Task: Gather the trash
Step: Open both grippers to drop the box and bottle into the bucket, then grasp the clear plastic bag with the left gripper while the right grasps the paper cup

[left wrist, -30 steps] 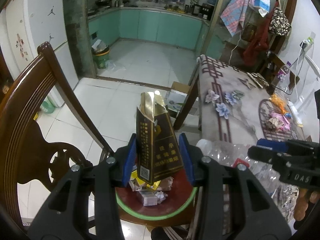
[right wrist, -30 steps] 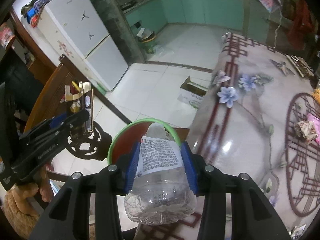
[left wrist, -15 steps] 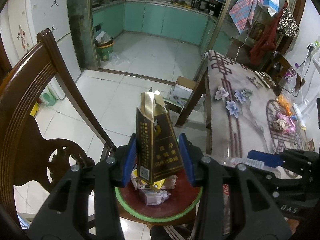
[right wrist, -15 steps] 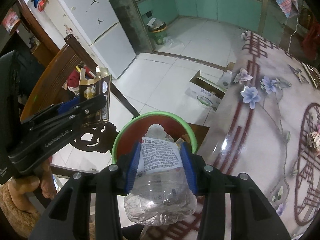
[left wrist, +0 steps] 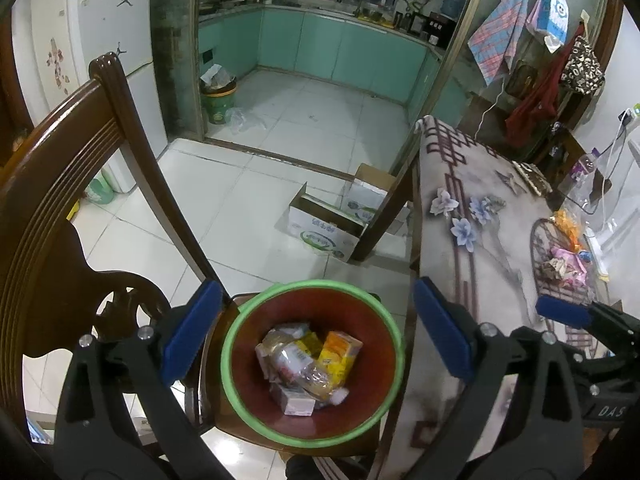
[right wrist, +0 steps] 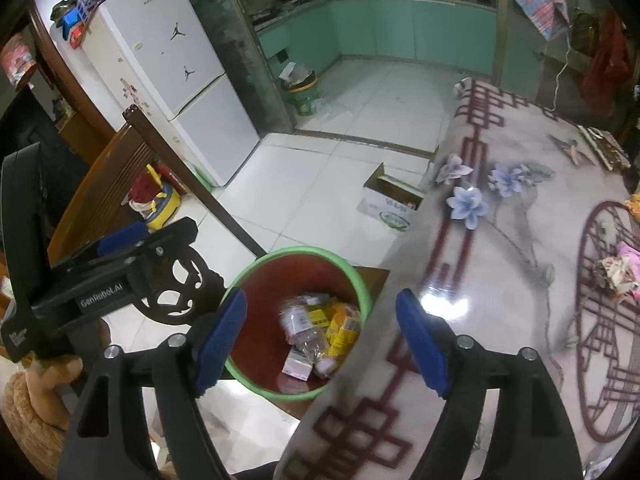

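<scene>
**Both jaws empty over the bin, more litter waiting on the table**

From my left wrist camera: my left gripper [left wrist: 316, 332] has just been opening and now stands spread wide with nothing between its blue pads. Directly below and between them sits the green-rimmed bin [left wrist: 394, 344], resting on the seat of the wooden chair [left wrist: 60, 208], close against the table's near left edge. The trash [left wrist: 308, 360] lies heaped at the bin's bottom: a yellow carton, a crumpled clear bottle, small white packs. My right gripper [left wrist: 560, 312] shows at the right edge, over the table [left wrist: 480, 264]. Towards the table's right edge lies a cluster of wrappers [left wrist: 564, 264], well apart from both tools.

From my right wrist camera: my right gripper [right wrist: 320, 336] has also just been opening, and its pads stand apart and hold nothing. The bin [right wrist: 360, 280] lies below its left pad, with the trash [right wrist: 320, 328] inside; its right pad hangs over the table's near left edge [right wrist: 500, 280]. My left gripper [right wrist: 120, 240] is at the left, above the chair.

The risks I judge from here: the bin perches on a chair seat, so a knock from either tool as I pull away could tip it and spill everything. Swinging both tools towards the wrappers [right wrist: 616, 268] together could make them collide, and thin wrappers may slip from wide pads.
</scene>
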The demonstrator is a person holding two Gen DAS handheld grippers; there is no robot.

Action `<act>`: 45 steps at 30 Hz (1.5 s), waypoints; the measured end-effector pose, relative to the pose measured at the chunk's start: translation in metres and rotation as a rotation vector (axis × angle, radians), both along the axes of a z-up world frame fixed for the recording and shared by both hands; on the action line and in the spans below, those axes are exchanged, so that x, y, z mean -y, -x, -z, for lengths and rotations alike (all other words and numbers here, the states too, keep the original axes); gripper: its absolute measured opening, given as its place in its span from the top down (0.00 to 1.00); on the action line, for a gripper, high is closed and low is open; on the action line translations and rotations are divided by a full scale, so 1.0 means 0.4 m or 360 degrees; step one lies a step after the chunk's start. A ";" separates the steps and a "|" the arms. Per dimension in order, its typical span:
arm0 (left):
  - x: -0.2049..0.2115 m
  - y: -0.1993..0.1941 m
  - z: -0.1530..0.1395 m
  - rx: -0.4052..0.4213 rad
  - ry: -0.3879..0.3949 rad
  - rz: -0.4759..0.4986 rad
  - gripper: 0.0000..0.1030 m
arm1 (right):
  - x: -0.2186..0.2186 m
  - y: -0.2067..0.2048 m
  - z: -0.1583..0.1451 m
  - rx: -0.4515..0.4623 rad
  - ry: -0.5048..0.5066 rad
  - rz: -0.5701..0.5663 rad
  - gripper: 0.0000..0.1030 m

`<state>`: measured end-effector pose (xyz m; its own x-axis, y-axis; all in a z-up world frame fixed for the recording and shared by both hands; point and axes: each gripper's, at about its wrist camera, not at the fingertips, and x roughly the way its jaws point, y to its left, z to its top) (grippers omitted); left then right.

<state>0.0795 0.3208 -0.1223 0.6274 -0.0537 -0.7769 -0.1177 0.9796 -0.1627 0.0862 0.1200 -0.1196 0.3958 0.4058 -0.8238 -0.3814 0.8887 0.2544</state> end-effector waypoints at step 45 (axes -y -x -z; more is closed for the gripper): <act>0.887 0.185 0.020 -0.0138 0.0054 0.0881 0.08 | 1.000 0.357 0.172 -0.0346 0.0385 0.0879 0.21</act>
<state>0.0056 -0.0341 -0.1302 0.4324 -0.3823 -0.8166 0.3980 0.8936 -0.2076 -0.0565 -0.2801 -0.1883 0.3067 -0.0176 -0.9517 0.1869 0.9815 0.0421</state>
